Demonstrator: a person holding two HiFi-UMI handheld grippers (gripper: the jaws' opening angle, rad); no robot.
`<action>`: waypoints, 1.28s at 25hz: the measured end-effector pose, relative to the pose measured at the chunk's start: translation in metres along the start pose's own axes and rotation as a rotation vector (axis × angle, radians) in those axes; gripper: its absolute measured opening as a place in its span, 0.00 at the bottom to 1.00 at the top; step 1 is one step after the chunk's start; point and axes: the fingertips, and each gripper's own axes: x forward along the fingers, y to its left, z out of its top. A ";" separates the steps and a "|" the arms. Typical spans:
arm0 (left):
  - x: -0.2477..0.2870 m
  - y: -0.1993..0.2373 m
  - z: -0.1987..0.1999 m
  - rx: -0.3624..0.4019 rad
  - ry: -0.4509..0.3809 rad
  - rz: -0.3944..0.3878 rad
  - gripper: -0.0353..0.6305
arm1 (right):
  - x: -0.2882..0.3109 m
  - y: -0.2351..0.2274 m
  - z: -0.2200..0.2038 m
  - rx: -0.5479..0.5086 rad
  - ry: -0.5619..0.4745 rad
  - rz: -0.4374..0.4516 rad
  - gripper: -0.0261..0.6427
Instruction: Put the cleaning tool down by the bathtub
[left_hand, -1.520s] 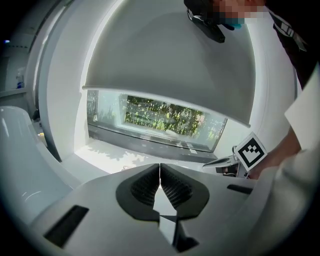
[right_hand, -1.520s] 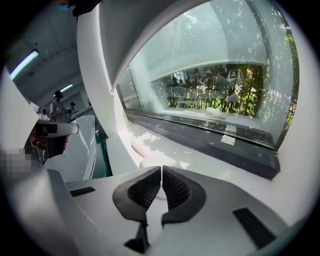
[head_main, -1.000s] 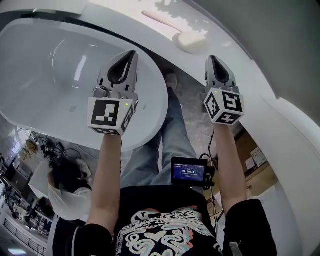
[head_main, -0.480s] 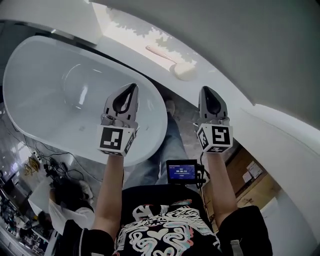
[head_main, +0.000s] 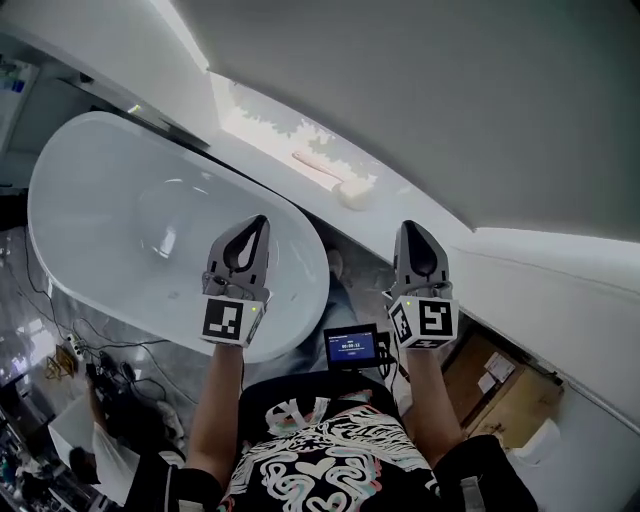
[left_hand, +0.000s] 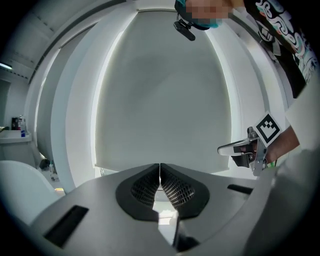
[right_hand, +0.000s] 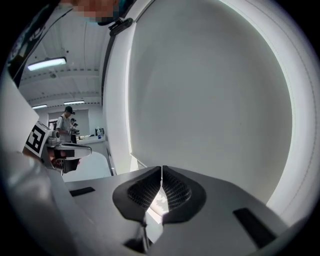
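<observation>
The cleaning tool (head_main: 333, 177), a pale long-handled brush with a cream sponge head, lies on the white ledge behind the white bathtub (head_main: 90, 220), apart from both grippers. In the head view my left gripper (head_main: 257, 222) is raised over the tub's right end, jaws shut with nothing between them. My right gripper (head_main: 413, 230) is held beside the tub at the same height, jaws shut and empty. Each gripper view shows its own jaws closed tip to tip, left gripper (left_hand: 159, 165) and right gripper (right_hand: 161, 169), facing a plain wall.
A small screen (head_main: 351, 346) hangs at the person's waist. Cardboard boxes (head_main: 500, 385) sit on the floor at the right. Cables and gear (head_main: 90, 370) lie on the floor left of the tub. A person (right_hand: 65, 127) stands far off in the right gripper view.
Both grippers have risen and now point nearly level, staying shut. In the head view the tub and the cleaning tool have slid down and shrunk, and more of the wall shows.
</observation>
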 end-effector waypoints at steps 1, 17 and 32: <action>-0.007 0.001 0.008 -0.004 -0.011 0.012 0.08 | -0.006 0.003 0.008 -0.002 -0.005 0.002 0.09; -0.084 -0.010 0.096 0.062 -0.071 0.051 0.08 | -0.088 0.056 0.105 -0.047 -0.149 0.072 0.09; -0.144 -0.026 0.162 0.081 -0.205 0.059 0.08 | -0.146 0.096 0.145 -0.011 -0.257 0.079 0.09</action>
